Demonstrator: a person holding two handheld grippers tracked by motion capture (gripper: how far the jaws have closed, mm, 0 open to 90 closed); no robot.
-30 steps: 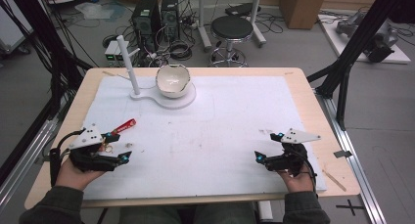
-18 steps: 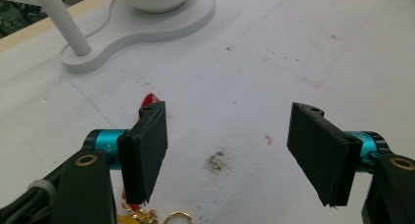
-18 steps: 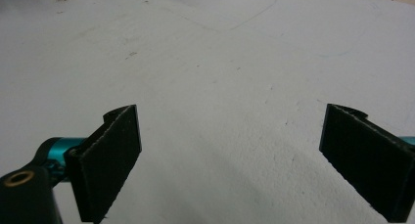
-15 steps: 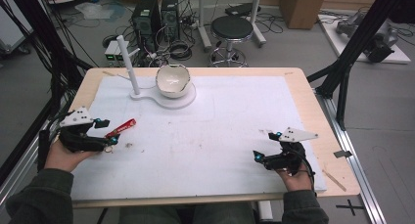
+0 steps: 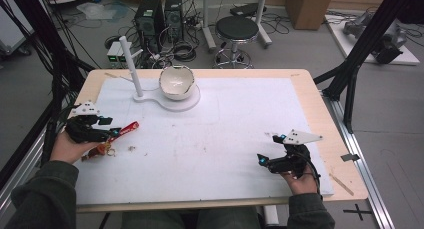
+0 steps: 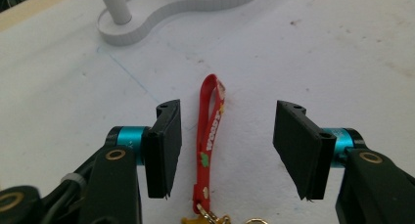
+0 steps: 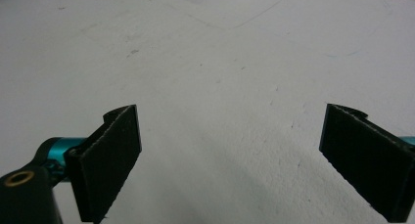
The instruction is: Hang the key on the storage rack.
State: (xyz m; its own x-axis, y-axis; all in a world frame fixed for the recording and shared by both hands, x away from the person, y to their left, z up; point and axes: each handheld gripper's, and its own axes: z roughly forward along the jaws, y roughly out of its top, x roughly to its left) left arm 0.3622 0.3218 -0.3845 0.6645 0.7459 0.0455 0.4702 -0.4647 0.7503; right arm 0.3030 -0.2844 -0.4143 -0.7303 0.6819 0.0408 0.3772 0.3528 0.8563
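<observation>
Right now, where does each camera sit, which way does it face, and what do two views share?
High view: above the person's side, facing forward and down on the table; forearms and both hand-held grippers show.
Left gripper view: on the left hand-held gripper, looking along its jaws at the red keychain strap.
Right gripper view: on the right hand-held gripper, facing bare mat.
Shared: high and left gripper views show the white stand.

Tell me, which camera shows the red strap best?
The left gripper view: the red strap lies large between the open jaws, lettering visible. The high view shows it small beside the left gripper.
</observation>
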